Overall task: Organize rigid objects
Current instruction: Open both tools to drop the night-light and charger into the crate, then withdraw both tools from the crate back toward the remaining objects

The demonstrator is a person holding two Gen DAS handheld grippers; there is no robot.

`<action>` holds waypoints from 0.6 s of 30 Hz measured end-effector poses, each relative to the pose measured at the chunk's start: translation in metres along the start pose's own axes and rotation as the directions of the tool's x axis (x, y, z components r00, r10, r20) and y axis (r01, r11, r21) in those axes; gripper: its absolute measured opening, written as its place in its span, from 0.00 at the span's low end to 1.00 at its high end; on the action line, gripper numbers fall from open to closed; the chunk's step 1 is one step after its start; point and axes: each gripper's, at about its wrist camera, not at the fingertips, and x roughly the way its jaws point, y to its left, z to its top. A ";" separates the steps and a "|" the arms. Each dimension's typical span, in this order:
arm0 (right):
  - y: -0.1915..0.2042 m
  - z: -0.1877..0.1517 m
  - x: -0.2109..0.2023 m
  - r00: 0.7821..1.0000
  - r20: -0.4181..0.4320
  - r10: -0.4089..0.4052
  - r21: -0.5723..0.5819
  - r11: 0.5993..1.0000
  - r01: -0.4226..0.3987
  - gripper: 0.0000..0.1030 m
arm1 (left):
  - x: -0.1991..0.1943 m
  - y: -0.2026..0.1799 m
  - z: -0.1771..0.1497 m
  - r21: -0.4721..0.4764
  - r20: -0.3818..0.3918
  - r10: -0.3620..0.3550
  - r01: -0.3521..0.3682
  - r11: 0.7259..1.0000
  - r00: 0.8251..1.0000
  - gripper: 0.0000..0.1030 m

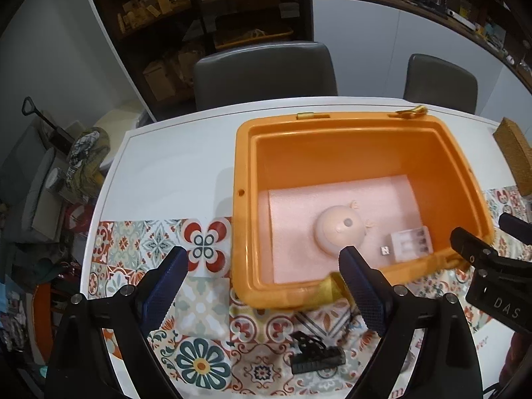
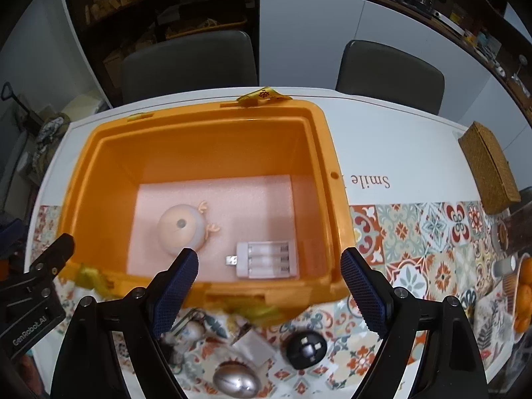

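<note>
An open orange plastic box (image 1: 246,153) (image 2: 335,153) stands on the patterned tablecloth, lined with pink foam. Inside lie a peach dome-shaped toy with small antlers (image 1: 339,227) (image 2: 181,227) and a clear USB battery charger (image 1: 410,241) (image 2: 266,259). My left gripper (image 1: 264,257) hovers open over the box's near left corner, nothing between its fingers. My right gripper (image 2: 269,262) hangs open above the box's near wall, over the charger without touching it. On the cloth in front lie a black ribbed part (image 1: 316,354), a silver egg-shaped object (image 2: 236,380) and a black round object (image 2: 306,349).
A woven tan box (image 2: 488,166) (image 1: 515,153) sits on the white table at the right. A bowl of oranges (image 2: 522,292) is at the right edge. Two grey chairs (image 1: 266,69) (image 2: 389,73) stand behind the table. Small clutter lies on the cloth near a white card (image 2: 252,345).
</note>
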 end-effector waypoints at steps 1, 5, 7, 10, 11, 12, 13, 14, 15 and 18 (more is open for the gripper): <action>0.000 -0.003 -0.003 1.000 0.006 0.004 -0.004 1.000 -0.004 0.85 | -0.003 0.000 -0.002 -0.002 0.004 -0.007 0.007 1.000 1.000 0.90; 0.000 -0.013 -0.019 0.999 0.034 0.014 -0.008 1.000 -0.013 0.85 | -0.013 0.002 -0.012 -0.010 0.014 -0.022 0.022 1.000 1.000 0.90; 0.000 -0.019 -0.026 0.998 0.053 0.016 -0.008 1.000 -0.016 0.85 | -0.018 0.004 -0.018 -0.018 0.016 -0.028 0.028 0.999 0.999 0.90; -0.001 -0.027 -0.035 0.997 0.056 0.048 -0.002 0.999 -0.048 0.85 | -0.024 0.006 -0.027 -0.024 0.016 -0.040 0.041 0.999 0.999 0.90; -0.001 -0.030 -0.038 0.997 0.057 0.058 0.001 0.998 -0.058 0.85 | -0.026 0.006 -0.029 -0.027 0.016 -0.040 0.041 0.999 0.999 0.90; -0.001 -0.033 -0.041 0.996 0.060 0.064 0.001 0.998 -0.064 0.85 | -0.028 0.007 -0.032 -0.028 0.017 -0.043 0.044 0.999 0.999 0.90; 0.000 -0.036 -0.043 0.996 0.064 0.066 0.000 0.998 -0.066 0.85 | -0.030 0.008 -0.034 -0.030 0.019 -0.040 0.041 0.999 0.999 0.90; 0.000 -0.039 -0.045 0.995 0.070 0.067 0.000 0.998 -0.067 0.85 | -0.031 0.008 -0.036 -0.033 0.020 -0.037 0.038 0.999 0.999 0.90; 0.000 -0.042 -0.047 0.995 0.074 0.067 0.001 0.998 -0.067 0.85 | -0.032 0.009 -0.038 -0.037 0.021 -0.038 0.038 0.999 0.999 0.90; -0.001 -0.049 -0.053 0.994 0.089 0.067 0.008 0.998 -0.068 0.85 | -0.036 0.011 -0.046 -0.046 0.020 -0.047 0.048 0.998 0.999 0.90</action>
